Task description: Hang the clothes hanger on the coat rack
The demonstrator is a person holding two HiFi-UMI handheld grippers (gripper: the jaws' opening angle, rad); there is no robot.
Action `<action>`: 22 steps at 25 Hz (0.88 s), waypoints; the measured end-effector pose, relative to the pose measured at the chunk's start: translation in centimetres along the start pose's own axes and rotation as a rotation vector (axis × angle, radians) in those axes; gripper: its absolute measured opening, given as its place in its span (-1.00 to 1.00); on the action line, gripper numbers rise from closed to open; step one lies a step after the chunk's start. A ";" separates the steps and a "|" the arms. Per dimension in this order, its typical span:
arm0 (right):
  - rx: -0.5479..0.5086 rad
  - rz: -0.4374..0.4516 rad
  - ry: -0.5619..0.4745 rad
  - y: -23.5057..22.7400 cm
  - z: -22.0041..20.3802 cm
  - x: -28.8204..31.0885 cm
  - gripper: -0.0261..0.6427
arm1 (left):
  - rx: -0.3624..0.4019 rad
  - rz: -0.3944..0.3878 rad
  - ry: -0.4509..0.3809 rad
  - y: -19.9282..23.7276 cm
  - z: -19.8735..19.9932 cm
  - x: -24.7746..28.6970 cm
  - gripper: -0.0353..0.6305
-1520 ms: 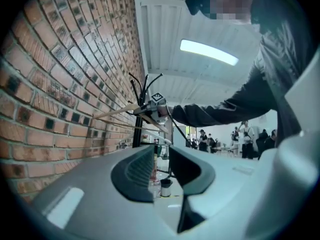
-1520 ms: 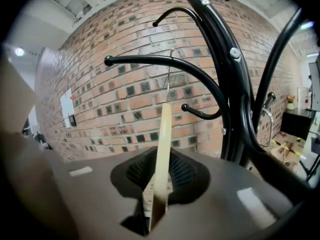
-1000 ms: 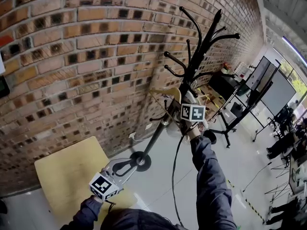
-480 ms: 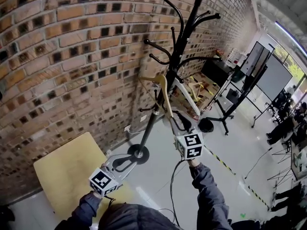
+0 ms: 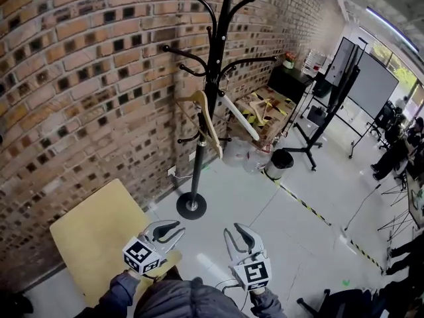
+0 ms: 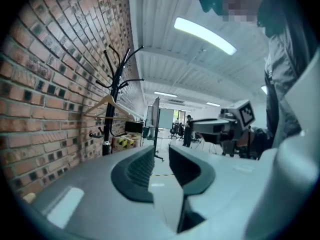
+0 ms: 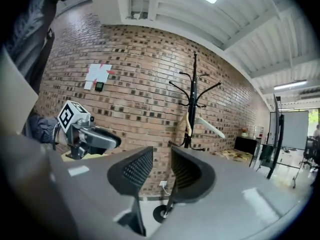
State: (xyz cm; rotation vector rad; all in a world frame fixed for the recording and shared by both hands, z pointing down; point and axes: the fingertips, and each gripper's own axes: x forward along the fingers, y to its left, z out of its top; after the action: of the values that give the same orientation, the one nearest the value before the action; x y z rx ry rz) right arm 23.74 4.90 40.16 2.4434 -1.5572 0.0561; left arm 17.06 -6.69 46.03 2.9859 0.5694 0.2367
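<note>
- clothes hanger is hanging on the coat rack, at 9 o'clock of its pole.
- right gripper is sitting at 6 o'clock of the rack: empty, jaws closing, narrow gap left.
- left gripper is idling at 7 o'clock: slightly open, empty.

Red-brown brick wall running along the left. Pale square wooden tabletop sitting beside it, bottom left. Black round bin standing on glossy grey floor, near yellow-black hazard tape strip. Black-legged screen stand standing further right.
</note>
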 end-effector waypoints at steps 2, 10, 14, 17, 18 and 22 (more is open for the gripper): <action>0.042 -0.014 0.033 1.0 -1.8 -2.8 -0.63 | -0.016 0.000 0.011 -1.7 -0.8 -0.1 -0.65; 0.051 -0.054 0.052 2.5 -4.6 -7.5 -0.71 | -0.049 -0.030 0.042 -6.5 -3.3 0.4 -0.65; 0.045 -0.077 0.052 2.1 -4.8 -8.8 -0.72 | -0.040 -0.051 0.047 -8.0 -3.5 0.9 -0.65; 0.042 -0.090 0.049 1.8 -4.8 -9.5 -0.72 | -0.039 -0.068 0.049 -8.9 -3.7 1.3 -0.65; 0.042 -0.094 0.050 1.7 -4.9 -9.8 -0.72 | -0.040 -0.072 0.048 -9.2 -3.7 1.4 -0.65; 0.040 -0.106 0.057 1.3 -4.9 -10.5 -0.74 | -0.041 -0.079 0.048 -9.9 -3.9 1.5 -0.65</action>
State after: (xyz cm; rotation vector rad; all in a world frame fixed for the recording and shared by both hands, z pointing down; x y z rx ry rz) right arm 18.55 14.76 43.44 2.5280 -1.4139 0.1373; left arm 14.21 3.31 48.88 2.9175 0.6774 0.3111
